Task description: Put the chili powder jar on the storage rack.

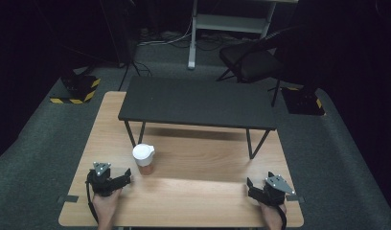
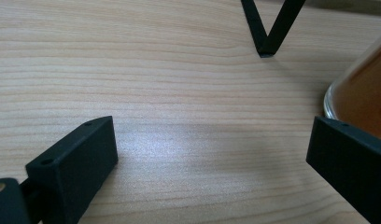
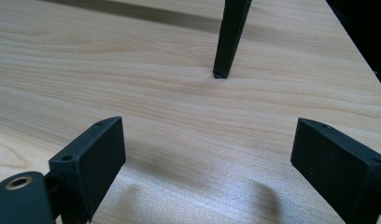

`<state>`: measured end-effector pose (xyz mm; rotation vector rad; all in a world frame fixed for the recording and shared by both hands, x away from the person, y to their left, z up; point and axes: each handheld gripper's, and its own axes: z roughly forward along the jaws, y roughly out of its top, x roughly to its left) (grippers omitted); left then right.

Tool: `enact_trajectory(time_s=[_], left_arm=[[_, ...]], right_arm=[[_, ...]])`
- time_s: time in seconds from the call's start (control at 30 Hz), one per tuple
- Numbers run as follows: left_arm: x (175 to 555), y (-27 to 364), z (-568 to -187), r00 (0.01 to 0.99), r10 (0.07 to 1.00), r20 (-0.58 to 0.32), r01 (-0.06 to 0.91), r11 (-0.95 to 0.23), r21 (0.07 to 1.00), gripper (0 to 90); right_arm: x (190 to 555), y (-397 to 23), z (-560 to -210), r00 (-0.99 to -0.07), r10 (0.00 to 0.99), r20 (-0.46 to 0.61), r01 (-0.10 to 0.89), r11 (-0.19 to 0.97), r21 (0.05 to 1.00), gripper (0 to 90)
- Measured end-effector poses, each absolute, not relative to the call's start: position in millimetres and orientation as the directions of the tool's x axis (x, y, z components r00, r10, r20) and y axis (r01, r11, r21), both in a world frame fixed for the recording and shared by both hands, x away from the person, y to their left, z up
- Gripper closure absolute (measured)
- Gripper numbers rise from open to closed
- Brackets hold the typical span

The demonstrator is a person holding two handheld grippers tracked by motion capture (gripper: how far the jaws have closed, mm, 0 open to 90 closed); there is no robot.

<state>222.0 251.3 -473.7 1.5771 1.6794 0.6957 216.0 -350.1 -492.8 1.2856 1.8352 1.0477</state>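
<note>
The cup (image 1: 144, 159) stands upright on the wooden surface (image 1: 203, 201), w/ a white lid on top and brown content inside. It is at the left half, in front of the left legs of the black rack (image 1: 196, 101), which stands on the far part of the surface.

The left gripper (image 1: 127, 178) rests low at the near left corner, held by a hand (image 1: 105, 207). Its jaws are wide open, nothing between them, and they point toward the cup, just beside its base. In the left gripper view the cup (image 2: 363, 100) is at the right edge, partly behind the right jaw; touching or not, I cannot tell.

The right gripper (image 1: 249, 186) is at the near right corner, well apart from the cup. Its jaws are open too, w/ bare wood between them. In the right gripper view one rack leg (image 3: 229, 39) stands ahead of the jaws.
</note>
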Motion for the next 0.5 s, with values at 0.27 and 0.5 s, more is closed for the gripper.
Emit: enact_trajectory(time_s=[0.27, 0.5], left_arm=[[222.2, 251.3, -473.5, 0.0, 0.99, -0.139, 0.604, 0.111, 0.789, 2.1], [221.0, 252.8, -474.2, -0.009, 0.988, -0.152, 0.598, 0.127, 0.791, 2.1]], right_arm=[[215.6, -350.4, -493.2, -0.305, 0.95, -0.067, 0.422, 0.198, 0.885, 9.5], [214.8, -349.6, -493.5, -0.301, 0.951, -0.069, 0.42, 0.197, 0.886, 9.5]])
